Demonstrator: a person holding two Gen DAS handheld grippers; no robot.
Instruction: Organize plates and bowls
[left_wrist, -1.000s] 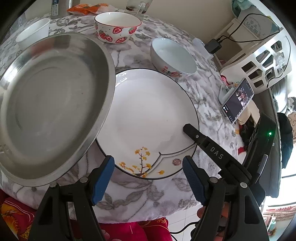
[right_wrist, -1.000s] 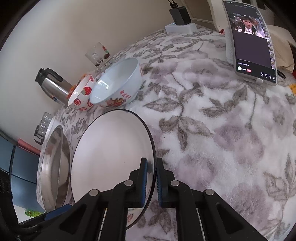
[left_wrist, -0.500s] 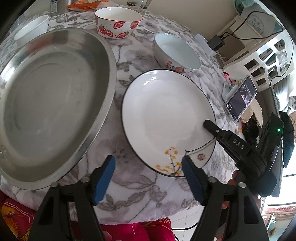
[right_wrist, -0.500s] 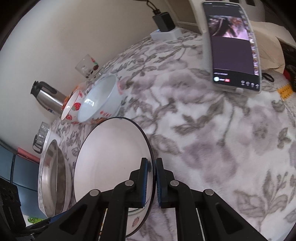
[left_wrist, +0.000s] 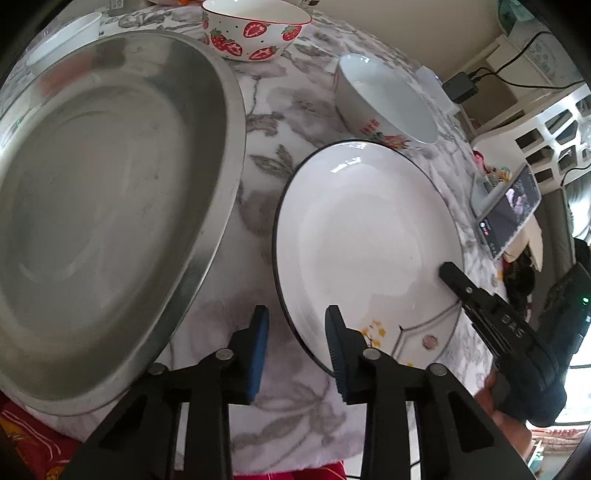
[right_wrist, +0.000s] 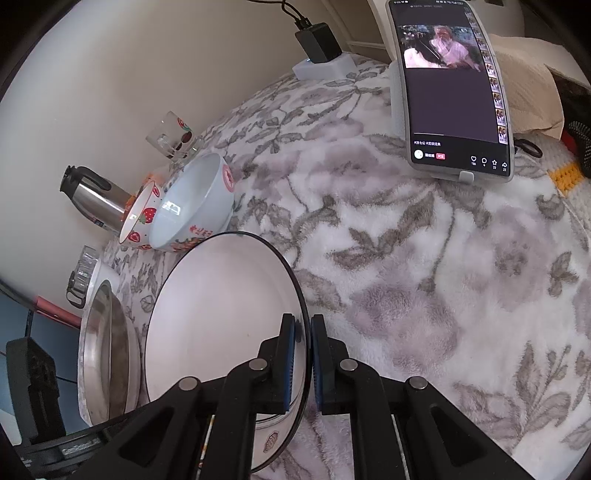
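A fluffy white cloth with grey flower print (right_wrist: 406, 277) covers the desk. A plain cream wall (right_wrist: 147, 74) rises at its far side. To the right stands a white plastic lattice rack (left_wrist: 546, 133). Bright daylight enters at the near right (left_wrist: 580, 354).

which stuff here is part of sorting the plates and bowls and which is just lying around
Part of the job:
white plate, pinched at its rim by the right gripper
steel basin
strawberry bowl
white bowl

Just lying about:
phone
charger
thermos
glass
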